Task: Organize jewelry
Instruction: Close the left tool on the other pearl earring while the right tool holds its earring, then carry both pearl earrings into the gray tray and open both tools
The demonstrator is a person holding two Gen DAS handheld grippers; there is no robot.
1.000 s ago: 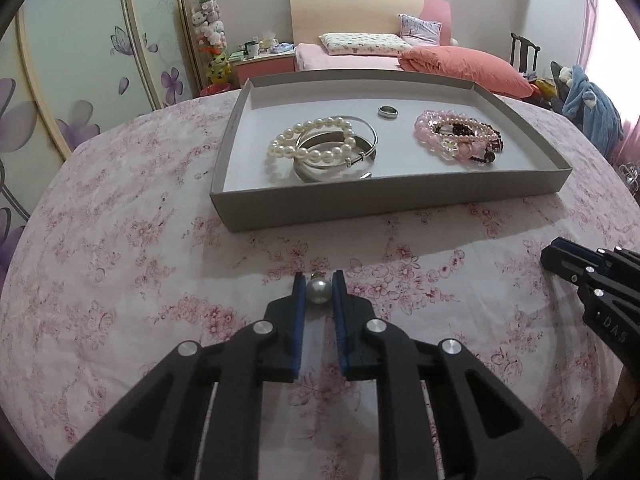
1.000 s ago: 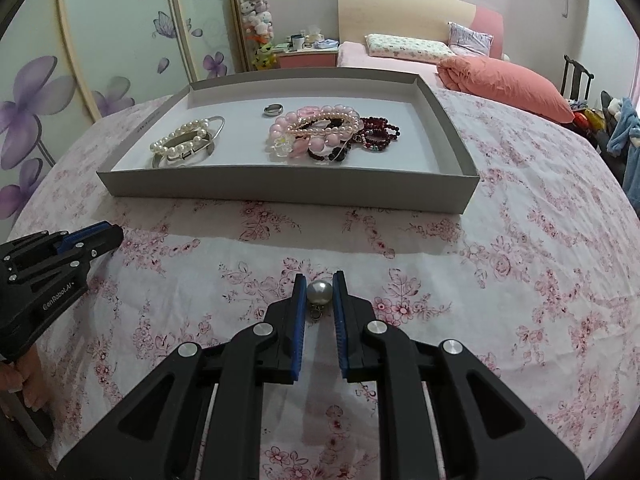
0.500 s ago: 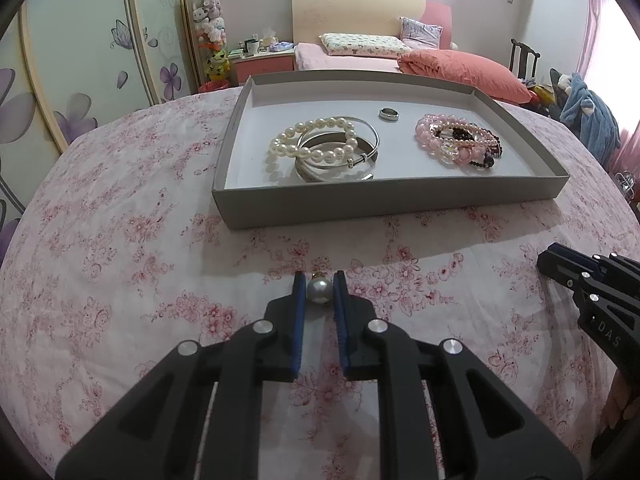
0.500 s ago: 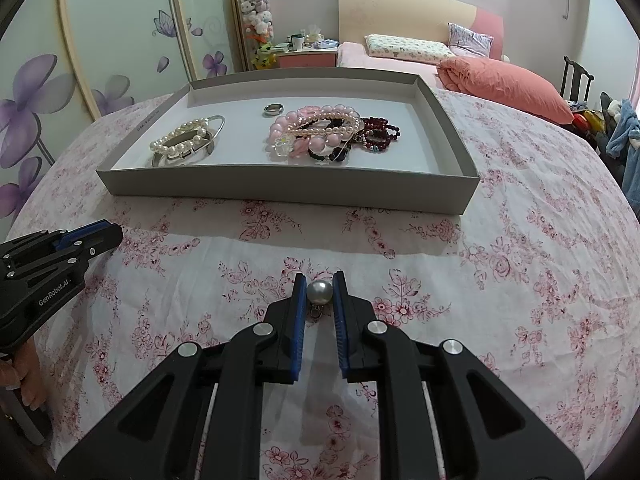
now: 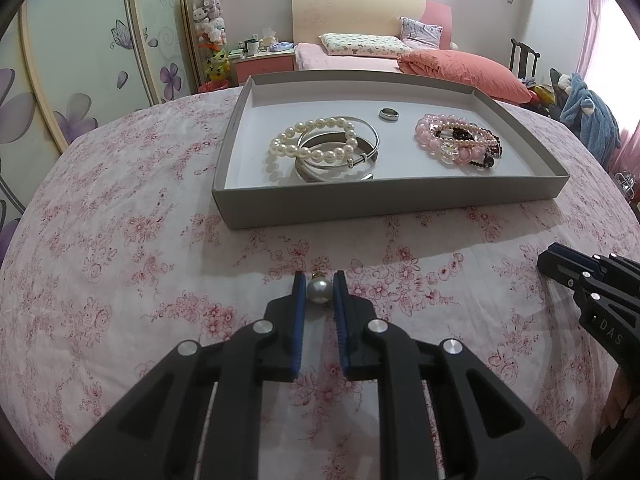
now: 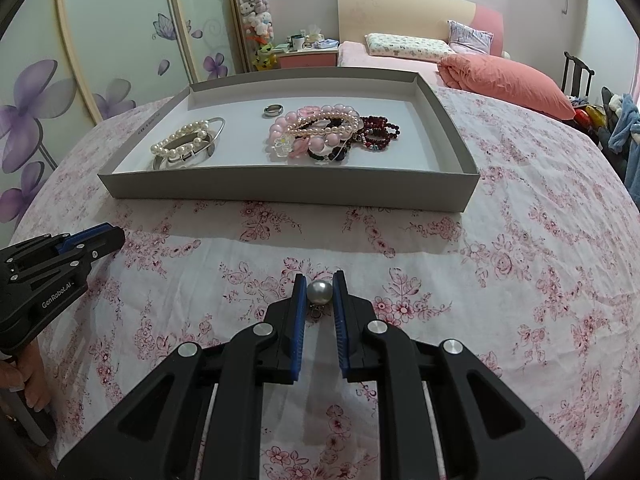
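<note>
A grey tray (image 5: 384, 204) sits on the flowered bedspread and holds a pearl bracelet (image 5: 316, 140), silver bangles (image 5: 340, 162), a ring (image 5: 389, 113) and pink bead bracelets (image 5: 456, 144). In front of the tray, my left gripper (image 5: 319, 280) is shut on a pearl earring (image 5: 319, 292) just above the cloth. My right gripper (image 6: 319, 280) is shut on a second pearl earring (image 6: 319, 292), whose small metal clasp hangs below it. Each view shows the other gripper at its side edge: the right gripper (image 5: 560, 264) and the left gripper (image 6: 108, 236).
The tray (image 6: 280, 188) also holds dark red beads (image 6: 380, 128) on its right. Past the table stand a bed with a coral duvet (image 5: 464, 72), a nightstand (image 5: 264, 64) and a flowered wardrobe (image 5: 80, 80). A hand (image 6: 28, 380) grips the left tool.
</note>
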